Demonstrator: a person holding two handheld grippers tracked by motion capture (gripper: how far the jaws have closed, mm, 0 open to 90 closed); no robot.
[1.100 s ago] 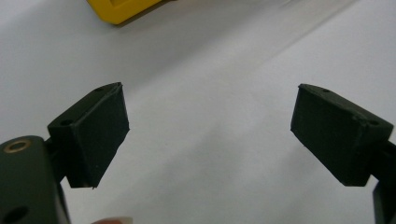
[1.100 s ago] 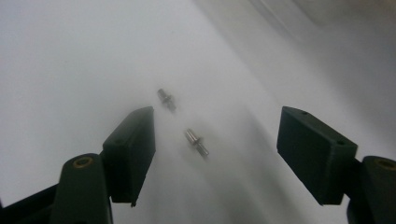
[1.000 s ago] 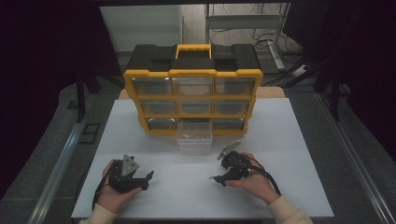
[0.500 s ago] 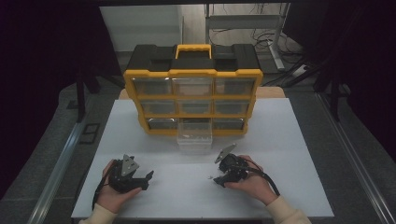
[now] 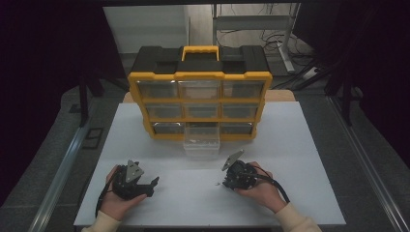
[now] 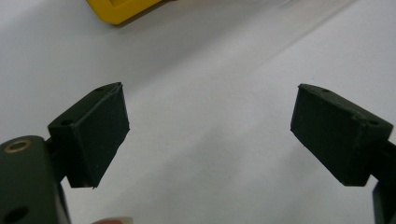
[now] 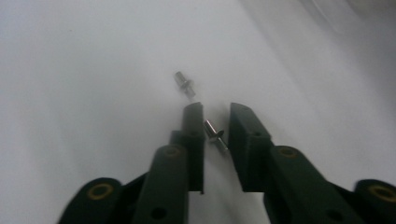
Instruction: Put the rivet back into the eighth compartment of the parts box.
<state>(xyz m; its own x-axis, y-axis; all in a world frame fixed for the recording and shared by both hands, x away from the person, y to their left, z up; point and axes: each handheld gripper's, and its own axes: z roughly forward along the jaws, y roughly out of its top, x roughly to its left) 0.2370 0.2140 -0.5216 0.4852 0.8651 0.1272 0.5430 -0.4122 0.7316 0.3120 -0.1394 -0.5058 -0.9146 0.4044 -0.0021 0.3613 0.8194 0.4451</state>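
Two small metal studs lie on the white table (image 5: 300, 159). One stud (image 7: 215, 133) lies slantwise between the jaws of my right gripper (image 7: 215, 112), which stand narrowly apart, low over the table. The other stud (image 7: 184, 84) rests just beyond the jaw tips and shows as a speck (image 5: 214, 183) in the high view. There my right gripper (image 5: 226, 183) is held at the front right of centre. My left gripper (image 5: 152, 186) sits at the front left, open wide with bare table between its jaws (image 6: 210, 126).
A yellow and black drawer organizer (image 5: 200, 96) stands at the back of the table. Its bottom middle clear drawer (image 5: 202, 140) is pulled out toward me, with small parts inside. A corner of the yellow organizer (image 6: 123, 9) shows in the left gripper view.
My right gripper has shifted slightly left and lower toward the studs. The left gripper has stayed put.
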